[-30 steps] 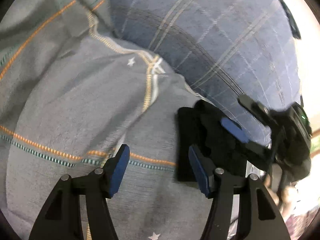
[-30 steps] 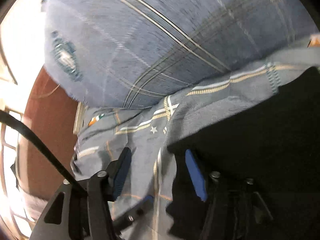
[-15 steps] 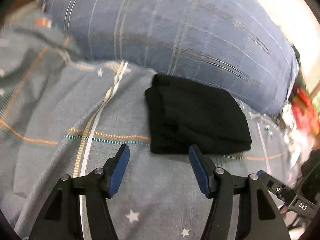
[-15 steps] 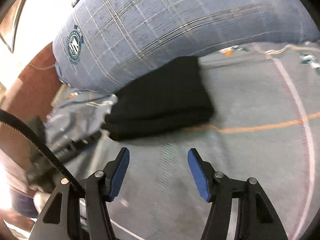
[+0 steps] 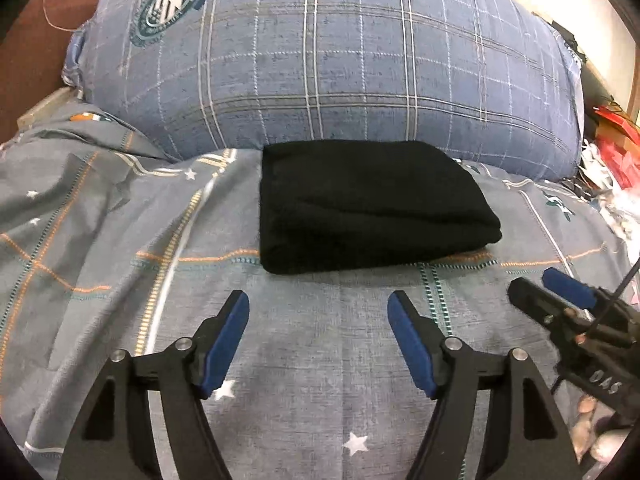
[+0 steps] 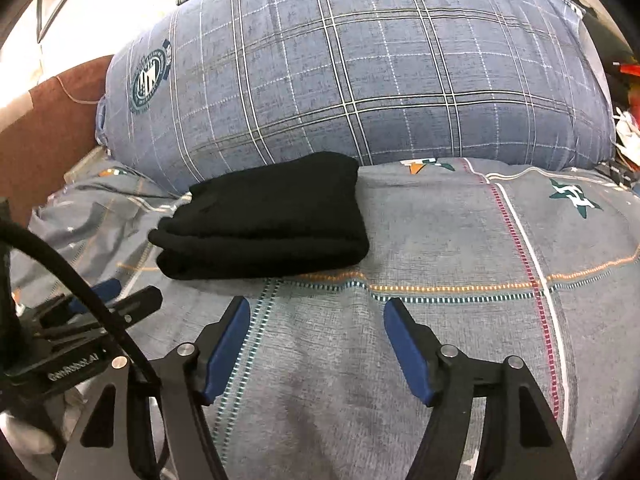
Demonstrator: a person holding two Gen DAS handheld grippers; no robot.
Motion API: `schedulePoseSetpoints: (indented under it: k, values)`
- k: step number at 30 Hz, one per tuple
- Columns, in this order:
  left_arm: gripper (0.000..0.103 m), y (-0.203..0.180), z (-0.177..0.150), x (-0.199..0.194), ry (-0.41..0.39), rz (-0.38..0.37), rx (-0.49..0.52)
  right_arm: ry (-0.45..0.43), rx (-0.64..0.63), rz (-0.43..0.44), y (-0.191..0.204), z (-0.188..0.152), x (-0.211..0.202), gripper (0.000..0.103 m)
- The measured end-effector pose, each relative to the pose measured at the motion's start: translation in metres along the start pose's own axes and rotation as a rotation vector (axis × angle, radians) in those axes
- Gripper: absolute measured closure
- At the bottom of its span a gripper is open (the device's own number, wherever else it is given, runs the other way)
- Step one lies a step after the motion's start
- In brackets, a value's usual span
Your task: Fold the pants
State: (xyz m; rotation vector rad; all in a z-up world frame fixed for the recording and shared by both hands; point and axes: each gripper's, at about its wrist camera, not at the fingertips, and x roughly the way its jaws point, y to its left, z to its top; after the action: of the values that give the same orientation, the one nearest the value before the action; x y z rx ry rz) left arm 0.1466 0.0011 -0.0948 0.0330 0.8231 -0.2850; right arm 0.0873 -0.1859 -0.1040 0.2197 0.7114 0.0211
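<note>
Two grippers hover short of the folded black pants [image 5: 360,208], which lie on the grey bedsheet [image 5: 320,360] against the plaid pillow [image 5: 320,60]; left gripper [image 5: 318,340] and right gripper [image 6: 316,344] opening, nothing between them.

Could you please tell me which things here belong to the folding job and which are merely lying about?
Belonging to the job:
folded black fabric pants
left gripper, empty
right gripper, empty

Lying about:
blue plaid pillow
grey star-patterned bedsheet
red clutter
</note>
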Motion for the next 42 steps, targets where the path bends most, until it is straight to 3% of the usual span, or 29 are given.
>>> schedulePoseSetpoints:
  k: [13, 32, 34, 38, 39, 42]
  values:
    - [0.032, 0.006, -0.003, 0.014, 0.082, -0.032, -0.023, 0.081, 0.045, 0.014, -0.008, -0.014, 0.027, 0.027]
    - [0.032, 0.006, -0.004, 0.015, 0.089, -0.008, -0.009, 0.056, 0.007, -0.006, -0.001, -0.017, 0.024, 0.025]
    - [0.032, 0.004, -0.004, 0.011, 0.056, 0.03, 0.0, 0.047, 0.0, -0.012, 0.0, -0.017, 0.022, 0.024]
    - [0.028, 0.0, -0.003, -0.02, -0.143, 0.152, 0.03, 0.026, -0.019, -0.022, 0.003, -0.017, 0.019, 0.024]
    - [0.017, -0.001, -0.002, -0.03, -0.194, 0.169, 0.029, 0.02, -0.024, -0.029, 0.004, -0.018, 0.017, 0.024]
    - [0.0, 0.003, 0.003, -0.061, -0.331, 0.194, -0.005, 0.018, -0.012, -0.04, 0.004, -0.02, 0.011, 0.024]
